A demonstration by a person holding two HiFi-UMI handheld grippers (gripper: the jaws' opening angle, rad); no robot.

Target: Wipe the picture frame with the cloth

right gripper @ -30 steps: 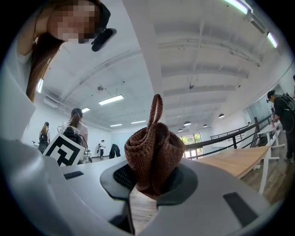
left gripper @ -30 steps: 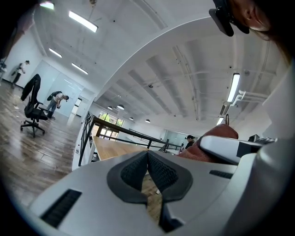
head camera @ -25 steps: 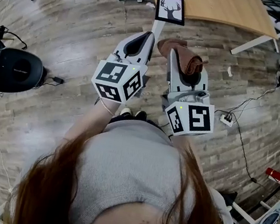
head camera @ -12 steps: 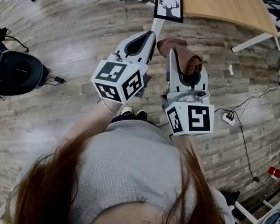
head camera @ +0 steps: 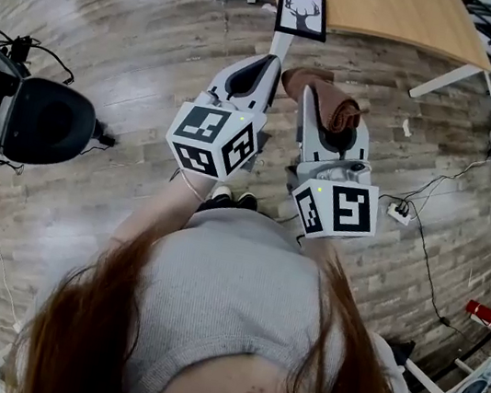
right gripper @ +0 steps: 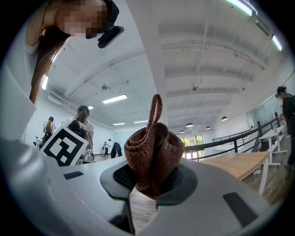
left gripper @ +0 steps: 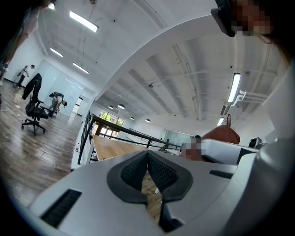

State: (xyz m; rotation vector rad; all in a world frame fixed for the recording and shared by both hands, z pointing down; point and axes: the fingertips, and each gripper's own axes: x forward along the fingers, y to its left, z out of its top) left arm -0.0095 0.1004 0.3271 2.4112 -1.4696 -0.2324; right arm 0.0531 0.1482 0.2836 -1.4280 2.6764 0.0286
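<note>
— Now, entry one: the right claw?
— Right claw [right gripper: 148, 185]: jaws clamped on a bunched rust-brown knitted cloth [right gripper: 154, 147]. The cloth stands up out of the pads with its small loop uppermost.

— Entry two?
— Left claw [left gripper: 147, 161]: jaws closed pad to pad, and nothing shows between them in its own view.

— And the thing to be wiped?
— Black-edged rectangular picture frame with a stag's-head print [head camera: 304, 12]. It sits just beyond the left claw's tips, and ahead and to the left of the right claw's cloth. It is at the near edge of a light wooden tabletop [head camera: 397, 16]. Whether the left claw's tips touch it, I cannot tell.

— Step in hand?
— By my judgement, the approach. The cloth is gripped, but cloth and frame are apart and the print's face is not yet met.

— What does the next move call for?
— As I judge it, the right claw goes forward and leftward until the cloth's bulge, not the jaw tips, lies on the print. Then come light strokes across the face. The frame looks light and could slide or tip, so the left claw would do well to steady its lower edge.
</note>
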